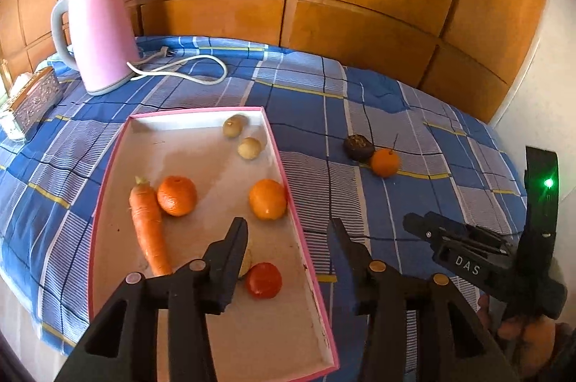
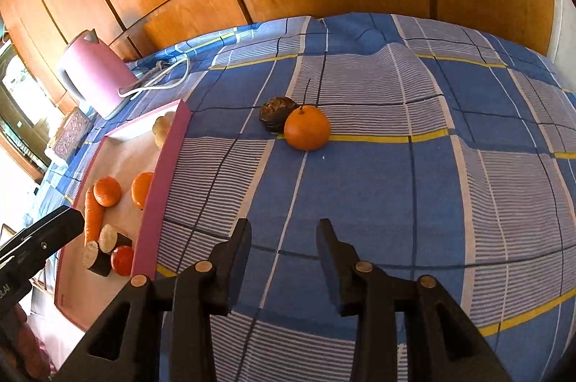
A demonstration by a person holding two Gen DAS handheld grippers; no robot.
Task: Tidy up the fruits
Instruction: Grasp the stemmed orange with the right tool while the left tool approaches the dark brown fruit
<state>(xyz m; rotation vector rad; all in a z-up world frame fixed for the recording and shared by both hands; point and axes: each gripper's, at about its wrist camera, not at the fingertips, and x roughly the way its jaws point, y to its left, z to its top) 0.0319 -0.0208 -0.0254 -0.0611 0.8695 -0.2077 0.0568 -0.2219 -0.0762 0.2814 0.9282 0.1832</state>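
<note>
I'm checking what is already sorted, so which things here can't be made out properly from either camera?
- Left wrist view: a pale item in the tray, mostly hidden behind the left gripper.
- Right wrist view: the tray's right-hand orange and pale round fruits, partly hidden by the pink wall.
- Both views: the dark round item beside the loose orange is unidentifiable.
</note>
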